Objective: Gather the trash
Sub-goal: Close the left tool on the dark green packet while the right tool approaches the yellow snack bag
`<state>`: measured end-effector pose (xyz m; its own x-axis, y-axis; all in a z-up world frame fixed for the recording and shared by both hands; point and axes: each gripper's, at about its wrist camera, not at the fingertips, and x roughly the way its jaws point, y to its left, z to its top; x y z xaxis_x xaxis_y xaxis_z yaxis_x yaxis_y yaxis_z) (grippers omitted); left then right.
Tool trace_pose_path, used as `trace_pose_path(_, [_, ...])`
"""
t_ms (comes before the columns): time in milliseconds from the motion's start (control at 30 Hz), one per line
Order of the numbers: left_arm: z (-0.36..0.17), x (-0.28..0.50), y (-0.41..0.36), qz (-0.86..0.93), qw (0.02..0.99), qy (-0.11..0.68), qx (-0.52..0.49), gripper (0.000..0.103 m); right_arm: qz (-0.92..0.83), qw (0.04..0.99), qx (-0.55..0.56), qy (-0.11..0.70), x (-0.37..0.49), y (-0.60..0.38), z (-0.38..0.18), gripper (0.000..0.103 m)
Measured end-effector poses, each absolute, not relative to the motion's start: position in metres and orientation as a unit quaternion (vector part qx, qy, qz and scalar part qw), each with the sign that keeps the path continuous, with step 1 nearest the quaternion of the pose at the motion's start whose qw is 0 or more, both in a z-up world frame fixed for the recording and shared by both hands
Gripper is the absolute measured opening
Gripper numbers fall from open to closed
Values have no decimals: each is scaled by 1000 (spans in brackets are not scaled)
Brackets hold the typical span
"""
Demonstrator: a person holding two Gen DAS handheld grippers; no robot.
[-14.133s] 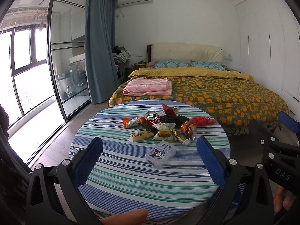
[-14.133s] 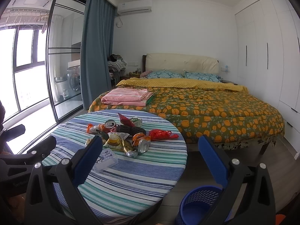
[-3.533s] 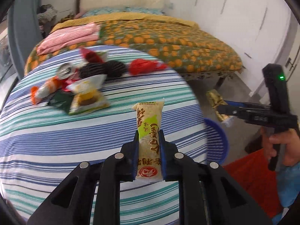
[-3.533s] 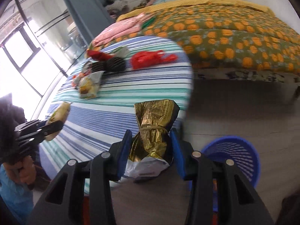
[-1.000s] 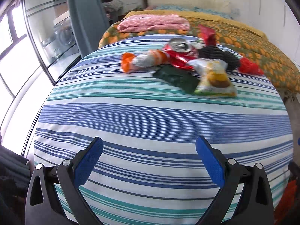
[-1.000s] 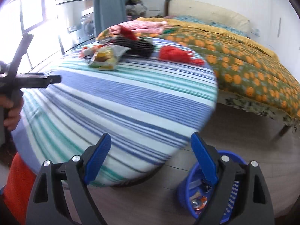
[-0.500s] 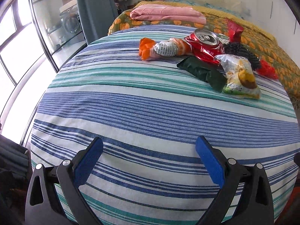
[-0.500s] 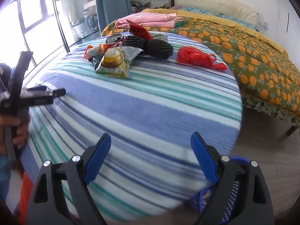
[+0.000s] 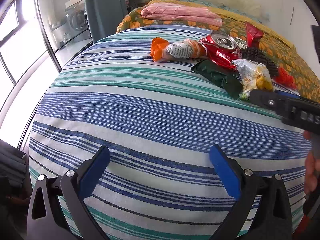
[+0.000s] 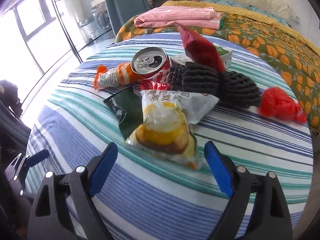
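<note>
Right wrist view: right gripper (image 10: pixel 161 158) jaws wide, nothing clamped; yellow-white snack bag (image 10: pixel 166 132) lies flat just ahead, its near end reaching in between the blue pads (image 10: pixel 103 167), not touched by either. Dark green wrapper (image 10: pixel 126 106) partly under the bag on its left. Behind it crushed red can (image 10: pixel 152 68) on its side, top facing camera, orange-white wrapper (image 10: pixel 114 77) touching the can's left side, black foam net (image 10: pixel 212 83) to the right, red foil packet (image 10: pixel 200 47) sticking up over the net, small white-green carton (image 10: pixel 224 55) behind that. Red plastic bag (image 10: pixel 280 105) apart at right near the striped table (image 10: pixel 160 196) edge. Left wrist view: left gripper (image 9: pixel 160 162) also wide, empty, over bare stripes; trash pile well ahead at upper right, nothing near its pads. Right gripper body enters from the right edge beside the snack bag (image 9: pixel 255 77). Bed (image 10: pixel 270 32) with folded pink cloth (image 10: pixel 176 19) beyond the table.
</note>
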<state>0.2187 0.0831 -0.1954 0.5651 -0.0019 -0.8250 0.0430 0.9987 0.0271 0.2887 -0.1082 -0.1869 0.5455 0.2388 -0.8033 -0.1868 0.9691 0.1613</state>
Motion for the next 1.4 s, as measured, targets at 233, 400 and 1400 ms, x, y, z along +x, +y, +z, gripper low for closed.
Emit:
trace_pose_path(233, [-196,218,83,-13,884,466,21,99,93,887,5,452,289,-123,-185,56])
trace_pose_path(400, [-196,218,83,-12,884,466,21,99,66,892,-18,446,270,-155,-182,57])
trace_pose_path(1400, [-193,349,-3,29,875,484,-7,99,71,885,-8,459,253,-174,-206,87])
